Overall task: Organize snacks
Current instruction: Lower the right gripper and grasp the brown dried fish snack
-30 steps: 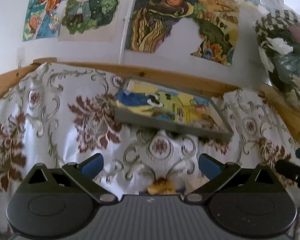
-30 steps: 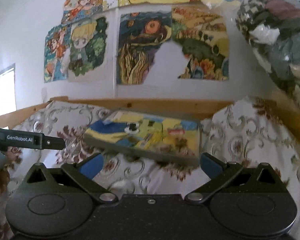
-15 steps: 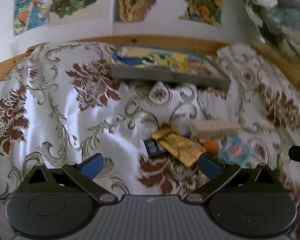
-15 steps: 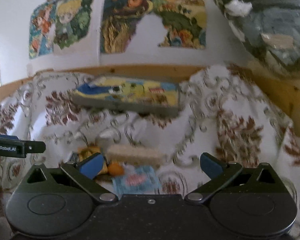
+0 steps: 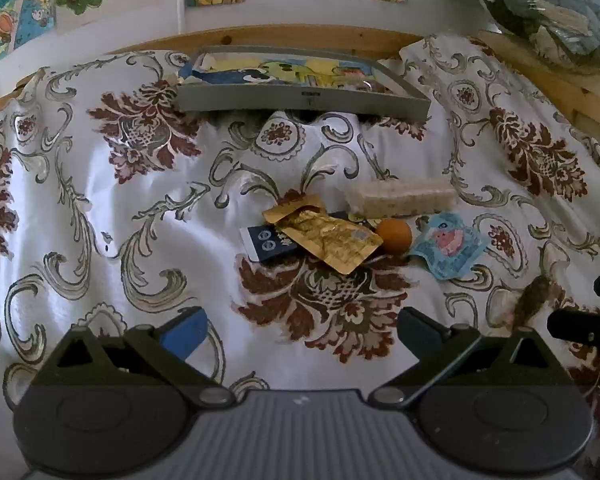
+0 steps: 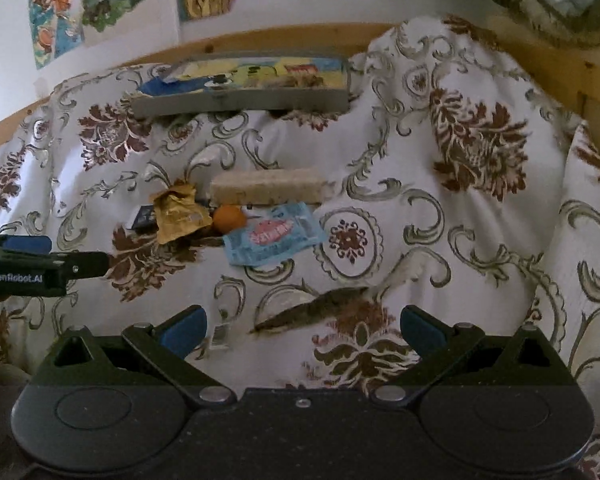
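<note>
Both views tilted down, snacks now visible | left gripper (image 5: 300, 330) fingers spread, gold packet (image 5: 328, 236) ahead | right gripper (image 6: 302, 328) fingers spread, blue packet (image 6: 274, 236) ahead-left

Left gripper (image 5: 300, 330) — jaws spread wide, nothing between them, tilted down. Right gripper (image 6: 300, 330) same — jaws wide apart, empty. Left unit sits at the left edge of the right wrist view.

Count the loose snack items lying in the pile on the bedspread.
5. Dark blue packet at the left, gold packet overlapping it, orange ball beside that, light blue packet at the right, pale wafer bar behind. More may hide beneath.
</note>
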`<move>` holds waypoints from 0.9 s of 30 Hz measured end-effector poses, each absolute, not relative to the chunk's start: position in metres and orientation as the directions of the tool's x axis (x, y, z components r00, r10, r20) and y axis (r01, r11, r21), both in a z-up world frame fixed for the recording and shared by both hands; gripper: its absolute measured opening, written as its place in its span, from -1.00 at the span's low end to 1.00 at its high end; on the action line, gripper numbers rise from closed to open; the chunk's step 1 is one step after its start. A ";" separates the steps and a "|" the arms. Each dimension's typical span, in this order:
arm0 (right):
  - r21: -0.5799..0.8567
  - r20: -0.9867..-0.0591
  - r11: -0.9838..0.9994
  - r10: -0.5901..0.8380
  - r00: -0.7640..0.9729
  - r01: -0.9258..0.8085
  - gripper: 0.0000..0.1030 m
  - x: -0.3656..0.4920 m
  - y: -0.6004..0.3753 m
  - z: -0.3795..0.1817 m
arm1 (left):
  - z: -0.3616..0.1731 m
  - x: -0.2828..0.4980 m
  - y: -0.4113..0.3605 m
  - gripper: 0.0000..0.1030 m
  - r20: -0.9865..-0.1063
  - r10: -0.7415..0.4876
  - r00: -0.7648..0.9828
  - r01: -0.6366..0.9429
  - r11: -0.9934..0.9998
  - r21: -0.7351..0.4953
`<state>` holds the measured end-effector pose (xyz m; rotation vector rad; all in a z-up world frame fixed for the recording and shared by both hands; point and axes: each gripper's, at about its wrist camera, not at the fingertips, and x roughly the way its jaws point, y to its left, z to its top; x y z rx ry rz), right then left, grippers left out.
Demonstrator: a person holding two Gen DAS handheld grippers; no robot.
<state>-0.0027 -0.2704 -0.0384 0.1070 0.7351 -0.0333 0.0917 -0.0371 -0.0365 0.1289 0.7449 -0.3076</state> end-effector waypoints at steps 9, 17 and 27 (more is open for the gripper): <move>0.103 -0.702 0.992 0.025 0.712 0.067 0.99 0.002 -0.270 -0.042 | -0.039 0.096 -0.034 0.99 -0.708 -0.206 0.676 0.290 0.957 -0.002; 0.147 -0.731 0.988 0.078 0.678 0.045 0.99 0.014 -0.270 -0.050 | -0.043 0.101 -0.032 0.99 -0.726 -0.202 0.658 0.271 0.962 -0.023; 0.198 -0.757 0.979 0.122 0.641 0.047 0.98 0.029 -0.275 -0.062 | -0.049 0.105 -0.029 0.99 -0.749 -0.182 0.637 0.236 0.971 -0.036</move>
